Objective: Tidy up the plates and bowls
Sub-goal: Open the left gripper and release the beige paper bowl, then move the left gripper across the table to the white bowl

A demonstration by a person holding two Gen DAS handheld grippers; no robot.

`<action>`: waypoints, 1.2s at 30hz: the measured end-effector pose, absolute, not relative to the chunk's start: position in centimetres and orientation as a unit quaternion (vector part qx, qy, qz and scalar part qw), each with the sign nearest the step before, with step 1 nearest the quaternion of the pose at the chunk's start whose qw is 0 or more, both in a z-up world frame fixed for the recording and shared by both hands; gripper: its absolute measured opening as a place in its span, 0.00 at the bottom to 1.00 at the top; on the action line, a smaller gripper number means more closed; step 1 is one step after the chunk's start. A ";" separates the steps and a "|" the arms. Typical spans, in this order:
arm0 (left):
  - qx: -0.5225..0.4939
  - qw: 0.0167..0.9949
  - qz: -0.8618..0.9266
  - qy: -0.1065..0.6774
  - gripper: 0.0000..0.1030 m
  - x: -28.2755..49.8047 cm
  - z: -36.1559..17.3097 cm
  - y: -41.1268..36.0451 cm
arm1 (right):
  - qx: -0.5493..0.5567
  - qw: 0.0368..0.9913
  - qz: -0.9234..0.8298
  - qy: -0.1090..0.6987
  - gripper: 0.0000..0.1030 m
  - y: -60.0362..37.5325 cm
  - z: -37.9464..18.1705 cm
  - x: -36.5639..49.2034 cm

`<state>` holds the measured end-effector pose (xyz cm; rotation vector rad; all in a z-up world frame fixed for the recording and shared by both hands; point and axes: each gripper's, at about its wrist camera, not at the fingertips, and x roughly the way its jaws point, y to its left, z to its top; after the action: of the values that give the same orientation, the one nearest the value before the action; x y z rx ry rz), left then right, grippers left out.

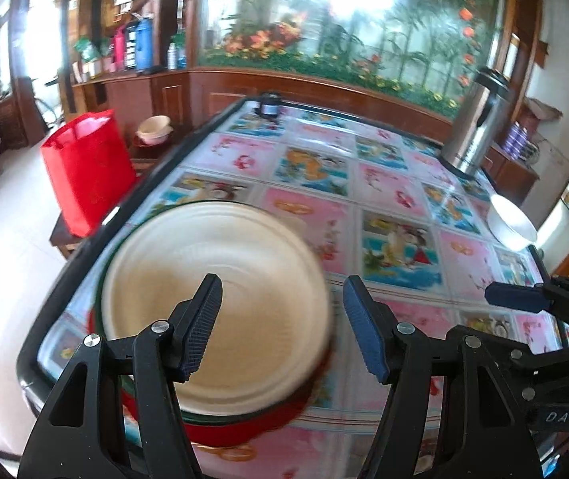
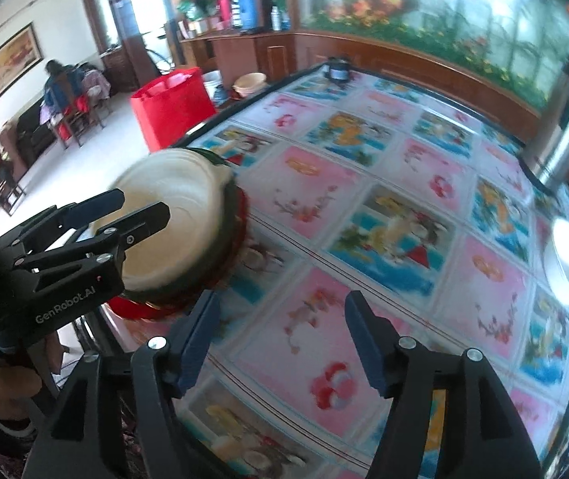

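The left gripper [image 1: 282, 333] hangs with its jaws apart and nothing between them, over the near right edge of a cream plate [image 1: 212, 303] that tops a stack of dishes with green and red rims showing beneath. The right gripper [image 2: 280, 343] is likewise spread wide and empty, above bare tablecloth just right of that stack [image 2: 172, 235]. The stack sits at the near left corner of the table [image 1: 364, 215], whose glossy cloth is a grid of pink floral and blue pictorial squares inside a dark border. A white bowl [image 1: 512, 221] stands well apart at the right edge, and a tall steel urn [image 1: 472, 119] at the far right corner. A small dark jar [image 1: 268, 105] sits at the far edge. Left of the table stands a red bag [image 1: 85, 171]; behind runs wooden panelling [image 1: 324, 92] under a flower mural [image 1: 344, 20]. Both views are motion-blurred.
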<state>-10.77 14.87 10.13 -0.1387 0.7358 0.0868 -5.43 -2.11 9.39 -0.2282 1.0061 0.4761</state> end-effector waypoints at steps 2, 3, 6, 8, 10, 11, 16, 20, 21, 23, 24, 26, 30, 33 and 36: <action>-0.061 0.930 0.031 0.360 0.62 -10.5 10.2 13.6 | -0.101 0.848 0.210 0.476 0.67 -3.6 9.5 -5.5; -0.056 0.931 0.023 0.360 0.62 -10.2 10.3 12.8 | -0.094 0.851 0.202 0.476 0.70 -4.7 9.6 -5.5; -0.043 0.932 0.003 0.361 0.62 -9.6 10.6 10.4 | -0.082 0.856 0.178 0.478 0.74 -7.2 9.6 -5.5; -0.034 0.932 -0.010 0.361 0.62 -9.2 10.6 9.0 | -0.074 0.859 0.158 0.481 0.74 -9.2 9.6 -5.4; -0.020 0.932 -0.024 0.362 0.62 -8.7 10.7 7.1 | -0.067 0.861 0.142 0.484 0.74 -11.1 9.6 -5.5; -0.015 0.932 -0.030 0.362 0.62 -8.5 10.7 6.5 | -0.064 0.861 0.135 0.486 0.74 -11.8 9.5 -5.4; 0.002 0.928 -0.061 0.367 0.62 -6.8 10.8 2.4 | -0.047 0.861 0.096 0.497 0.74 -16.2 9.3 -5.6; 0.017 0.923 -0.084 0.374 0.62 -5.5 10.7 -0.7 | -0.039 0.860 0.072 0.504 0.74 -19.2 9.2 -5.6; 0.021 0.922 -0.088 0.375 0.62 -5.3 10.6 -1.3 | -0.037 0.860 0.066 0.505 0.74 -19.9 9.1 -5.6; 0.032 0.919 -0.099 0.381 0.62 -4.7 10.4 -3.0 | -0.032 0.859 0.053 0.508 0.75 -21.5 9.0 -5.6; 0.034 0.917 -0.103 0.383 0.62 -4.5 10.3 -3.5 | -0.028 0.859 0.049 0.509 0.75 -22.1 8.9 -5.5; 0.040 0.914 -0.110 0.388 0.62 -3.9 10.0 -4.7 | -0.017 0.857 0.041 0.513 0.75 -23.6 8.7 -5.2; 0.046 0.910 -0.116 0.395 0.62 -2.5 9.6 -6.3 | -0.005 0.855 0.028 0.518 0.75 -25.6 8.4 -4.7; 0.052 0.909 -0.117 0.396 0.62 -1.6 9.5 -7.5 | 0.001 0.854 0.022 0.520 0.75 -26.8 8.2 -4.3; 0.050 0.908 -0.122 0.398 0.62 -1.1 9.4 -8.3 | 0.004 0.853 0.017 0.521 0.75 -27.6 8.2 -4.0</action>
<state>-1.12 -8.26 9.43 0.1036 0.8204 -0.2515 -3.98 -27.57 8.16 0.0090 1.0963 0.0352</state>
